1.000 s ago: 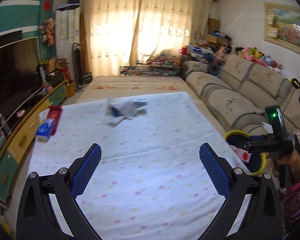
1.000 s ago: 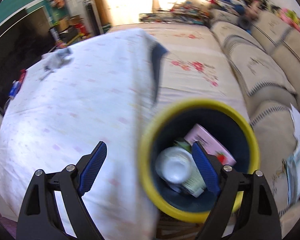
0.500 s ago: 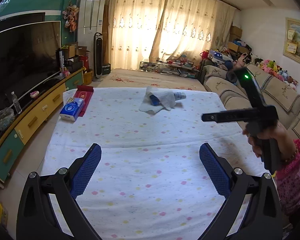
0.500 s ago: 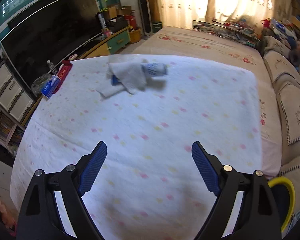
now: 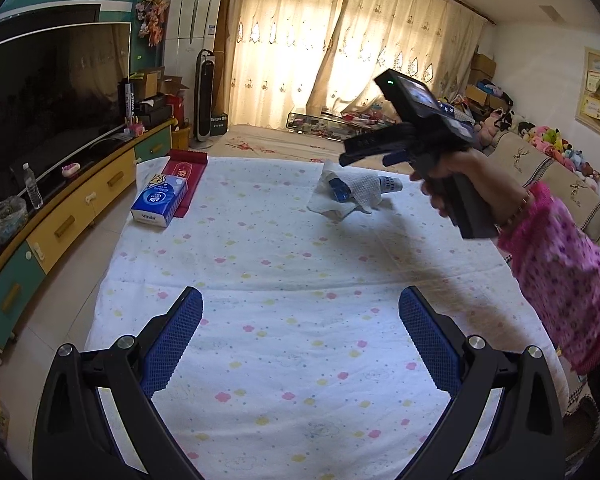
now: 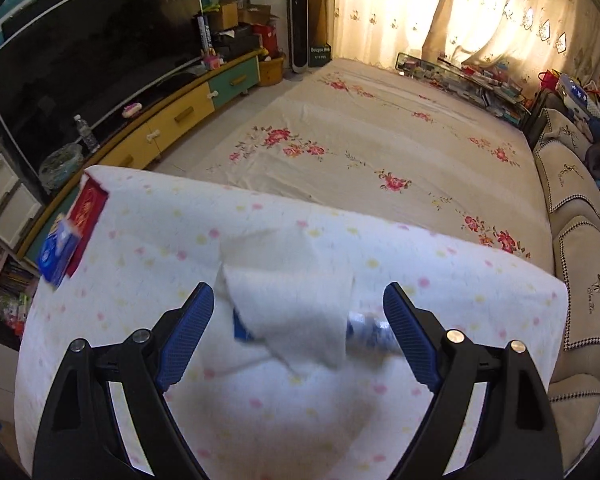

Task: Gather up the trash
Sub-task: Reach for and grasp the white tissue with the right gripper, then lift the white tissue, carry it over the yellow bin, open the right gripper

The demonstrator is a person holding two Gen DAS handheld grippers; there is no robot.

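Right wrist view: tissue (image 6: 296, 312) and tube (image 6: 370, 330) at lower centre of desk (image 6: 480, 280).
Jaws: right gripper (image 6: 298, 332) spread, straddling both, empty.
Advice: descend, pinch tissue and tube together.

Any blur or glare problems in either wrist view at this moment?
Left wrist: sharp, though the backlit curtains glare. Right wrist: the crumpled tissue and tissue pack smear with motion blur between the open right gripper; curtains blow out top right.
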